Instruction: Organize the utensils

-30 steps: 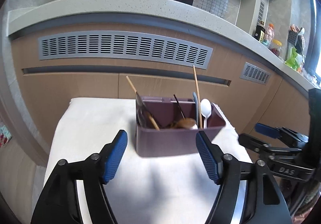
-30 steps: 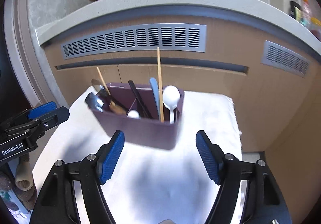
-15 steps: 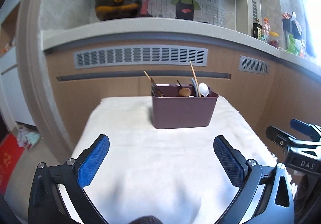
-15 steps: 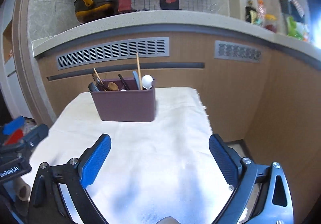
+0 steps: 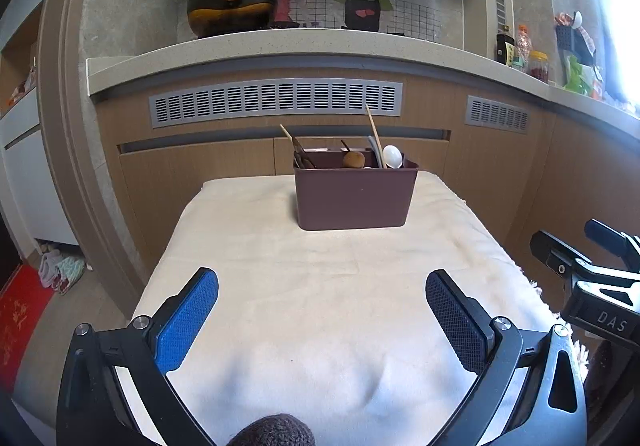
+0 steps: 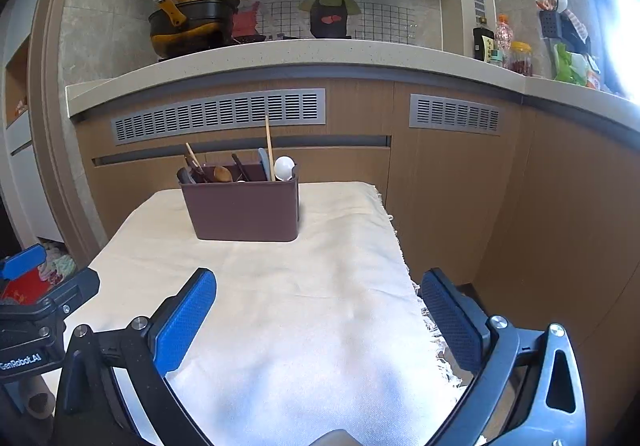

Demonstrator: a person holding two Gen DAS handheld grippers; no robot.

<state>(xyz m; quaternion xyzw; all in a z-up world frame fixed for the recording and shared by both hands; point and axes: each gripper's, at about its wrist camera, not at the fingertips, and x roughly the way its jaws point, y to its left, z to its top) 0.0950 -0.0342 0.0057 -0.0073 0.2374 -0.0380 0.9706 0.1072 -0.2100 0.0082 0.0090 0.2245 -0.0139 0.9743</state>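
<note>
**Both grippers spread wide, holder at the table's far end**

The left gripper (image 5: pixel 322 292) hangs over the near part of the cream cloth (image 5: pixel 320 326), jaws spread wide with nothing between them. The right gripper (image 6: pixel 318 292) is likewise wide apart and empty. Well beyond both, the brown utensil holder (image 5: pixel 354 196) stands upright near the cloth's far edge, holding chopsticks (image 5: pixel 375 134), a white spoon (image 5: pixel 392 156) and wooden spoons (image 5: pixel 353 159). Behind it runs the cabinet front.

Utensil caddy (image 5: pixel 352 196) on the far half of the cloth-covered table (image 5: pixel 320 306), chopsticks (image 5: pixel 375 134) and spoons (image 5: pixel 393 156) standing inside. Behind it, cabinet fronts under a countertop (image 5: pixel 320 42) carrying a wok (image 5: pixel 232 8) at left, bottles (image 5: pixel 516 50) at right.
</note>
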